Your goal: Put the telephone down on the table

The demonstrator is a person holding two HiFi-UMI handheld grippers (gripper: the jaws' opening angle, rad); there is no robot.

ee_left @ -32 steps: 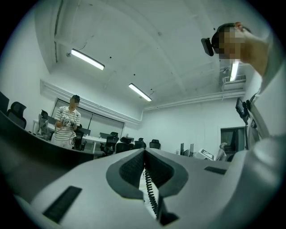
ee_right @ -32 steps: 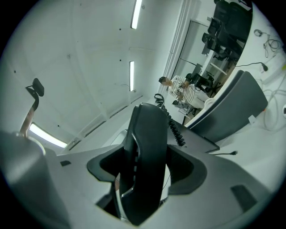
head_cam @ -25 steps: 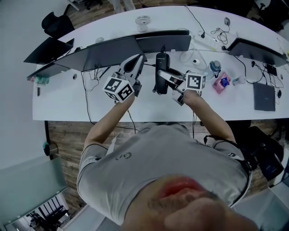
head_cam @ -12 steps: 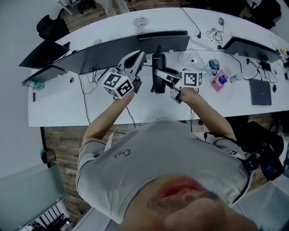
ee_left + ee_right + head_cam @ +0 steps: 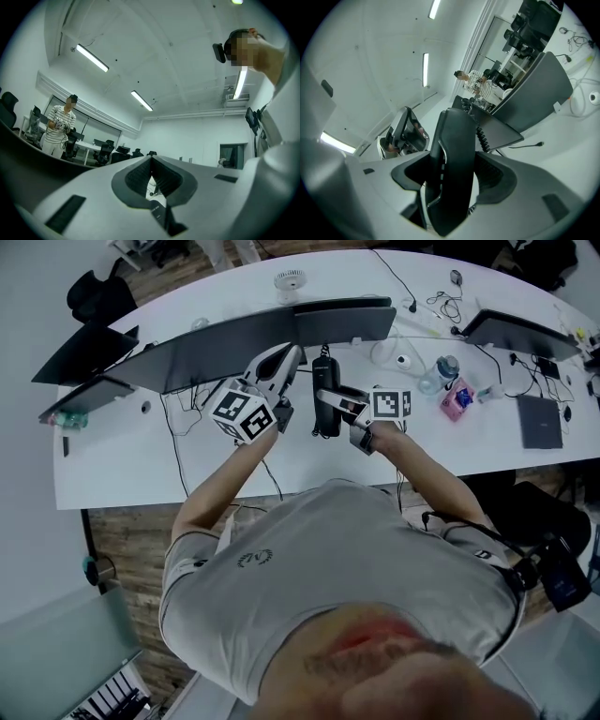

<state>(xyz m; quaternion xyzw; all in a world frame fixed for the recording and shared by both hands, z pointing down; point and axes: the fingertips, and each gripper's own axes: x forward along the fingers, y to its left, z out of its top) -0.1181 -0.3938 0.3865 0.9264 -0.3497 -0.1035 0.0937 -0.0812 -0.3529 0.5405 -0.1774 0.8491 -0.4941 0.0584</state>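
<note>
1. Grips the telephone [image 5: 323, 371] in the right tool [image 5: 326, 397], with both jaws pressed against the sides of the dark handset at about mid-length.
2. Holds the telephone over the middle of the white surface [image 5: 122, 456], just in front of the row of dark monitors [image 5: 225, 351] along the far edge. Cannot tell from the head view whether its lower end touches the surface.
3. Shows in the right gripper view the handset standing lengthwise between the jaws, with a coiled cord [image 5: 482, 136] running off its far end.
4. Holds the left tool [image 5: 289, 354] just to the left of the telephone and apart from it, with the jaws closed tip to tip and nothing between them.
5. Aims the left tool upward, toward a white ceiling with strip lights [image 5: 93, 57] and a person in a striped shirt [image 5: 58, 124] far across the room.
6. Has near the right end of the surface a pink box [image 5: 457, 399] and a closed laptop [image 5: 540, 421], and at the far edge a small fan [image 5: 289, 280].
</note>
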